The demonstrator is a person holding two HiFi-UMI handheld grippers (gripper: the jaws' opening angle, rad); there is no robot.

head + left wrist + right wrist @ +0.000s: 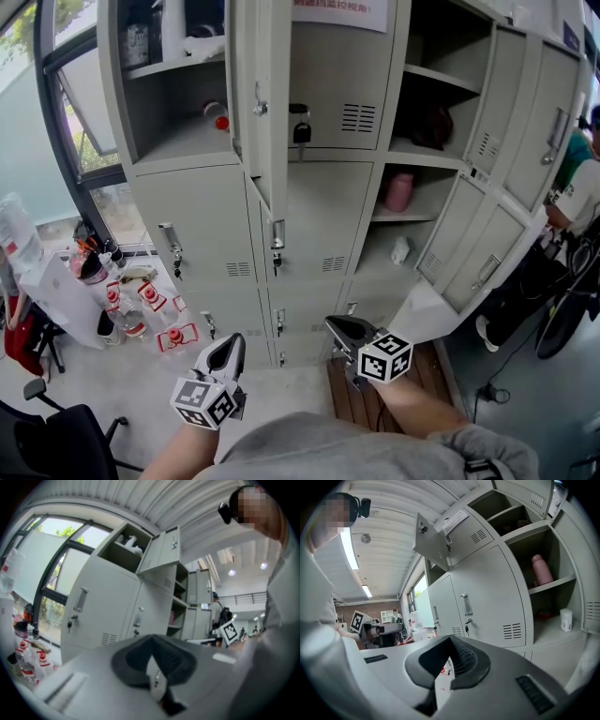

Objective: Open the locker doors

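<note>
**Head view:** A bank of grey lockers (323,220) stands ahead. The top-left compartment and the right-hand doors are already open, and 1 open door (273,112) juts edge-on toward the camera. Several doors are shut, among them the left door (192,234), the middle door (319,211) and a top one with a padlock (302,131). The left tongs (225,349) and right tongs (339,328) hang low, well apart from every handle. Only this view shows the bottles (141,309) on the floor, near the left tongs.

**Left gripper view:** The left tongs are pressed together with nothing between them. This view shows more plainly a key (70,624) hanging below the left door's handle.

**Right gripper view:** The right tongs are also together and empty. The middle door's handle (465,604) shows clearly here, and so does a pink bottle (540,569) on an open shelf beside it.

**Risks:**
- Tongs that reach a handle while together would likely only bump it.
- Pulling at the padlocked door would probably just rock the lockers.
- An arm rising past the jutting open door could strike it.
- A step toward the low left doors could topple the bottles.
</note>
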